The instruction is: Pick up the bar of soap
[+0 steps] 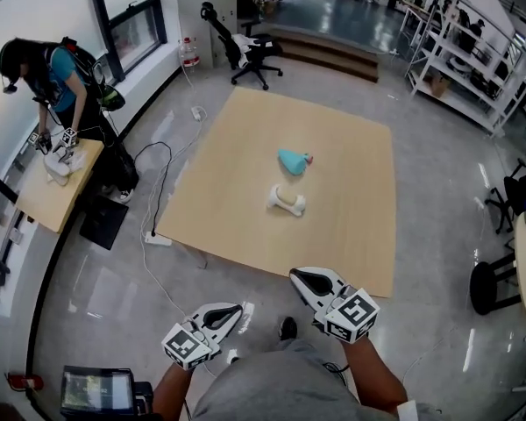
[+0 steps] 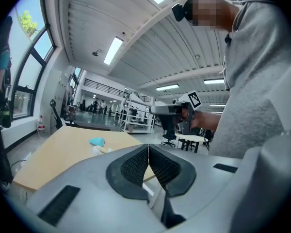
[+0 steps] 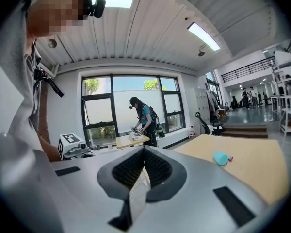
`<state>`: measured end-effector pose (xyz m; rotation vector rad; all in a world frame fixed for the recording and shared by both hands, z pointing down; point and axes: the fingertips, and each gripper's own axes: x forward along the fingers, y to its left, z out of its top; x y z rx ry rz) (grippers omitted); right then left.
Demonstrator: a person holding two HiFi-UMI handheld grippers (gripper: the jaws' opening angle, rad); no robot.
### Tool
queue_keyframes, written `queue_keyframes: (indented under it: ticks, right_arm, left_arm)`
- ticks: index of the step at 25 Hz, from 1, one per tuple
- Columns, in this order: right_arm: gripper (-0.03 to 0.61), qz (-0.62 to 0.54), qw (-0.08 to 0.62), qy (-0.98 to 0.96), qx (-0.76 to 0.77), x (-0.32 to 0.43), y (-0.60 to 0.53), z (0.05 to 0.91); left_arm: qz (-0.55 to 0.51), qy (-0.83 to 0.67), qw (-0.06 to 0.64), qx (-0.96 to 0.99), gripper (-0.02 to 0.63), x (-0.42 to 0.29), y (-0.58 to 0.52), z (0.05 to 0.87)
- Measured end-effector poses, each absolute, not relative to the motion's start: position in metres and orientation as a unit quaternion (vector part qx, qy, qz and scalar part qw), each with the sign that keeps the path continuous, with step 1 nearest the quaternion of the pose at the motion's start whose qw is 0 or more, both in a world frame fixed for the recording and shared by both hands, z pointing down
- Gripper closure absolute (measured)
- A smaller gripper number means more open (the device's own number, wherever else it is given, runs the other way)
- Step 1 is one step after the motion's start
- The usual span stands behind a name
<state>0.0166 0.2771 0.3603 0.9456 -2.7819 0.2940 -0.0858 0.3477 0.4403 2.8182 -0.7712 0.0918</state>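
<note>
Test-floor scene: a person in a grey top stands at the 6 o'clock edge of a big wooden table (image 1: 237,147), a handheld gripper in each fist, both aimed toward the tabletop. The L gripper (image 1: 235,310) hangs over bare floor, short of the table, at approx 7 o'clock from the soap. Its own camera shows the jaws pressed flat together w/ nothing between the pads. The R gripper (image 1: 298,277) sits a bit further fwd, tips about level w/ the table's near edge in the head view. Its jaws are likewise closed tight and empty. The soap (image 1: 287,200), a white, waisted bar, lies flat near the table's ctr, well apart from both grippers and untouched. Just past it, at 1 o'clock, lies a teal teardrop-shaped item (image 1: 293,160) w/ a pink tip, near the soap but not touching. Nothing else can be made out on the tabletop. On the floor at the table's 8 o'clock corner lies a white power strip (image 1: 158,239), its cable looping off toward the wall. At 10 o'clock a second person (image 1: 57,82) in a teal shirt bends over a small side table (image 1: 44,200) by the windows, working w/ marker-cube grippers too. A black office chair (image 1: 245,55) stands beyond the table at 12 o'clock, w/ white shelving (image 1: 460,60) at 2 o'clock. A screen (image 1: 96,391) shows on the floor at 8 o'clock, near the wearer's feet.
</note>
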Motion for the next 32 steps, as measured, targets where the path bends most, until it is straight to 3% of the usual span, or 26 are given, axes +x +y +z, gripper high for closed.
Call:
queue_keyframes:
  ticks: [6,12,21,32]
  right_arm:
    - [0.571,0.102,0.082,-0.946,0.297,0.069,0.212,0.356]
    - [0.571,0.109,0.088,-0.953,0.269,0.089,0.166,0.36]
    - [0.571,0.103,0.091,-0.943,0.302,0.084,0.106,0.366]
    - [0.571,0.104,0.09,-0.923,0.36,0.062,0.044,0.354]
  left_arm:
    - [-0.043,-0.337,0.174,0.924,0.607,-0.049,0.292,0.437]
    - [-0.03,-0.321,0.122,0.939,0.607,-0.003,0.242,0.405]
    - [-0.021,-0.31,0.123,0.943,0.607,-0.019,0.171,0.424]
    - [-0.044,-0.272,0.092,0.957,0.607,-0.048,0.068,0.392]
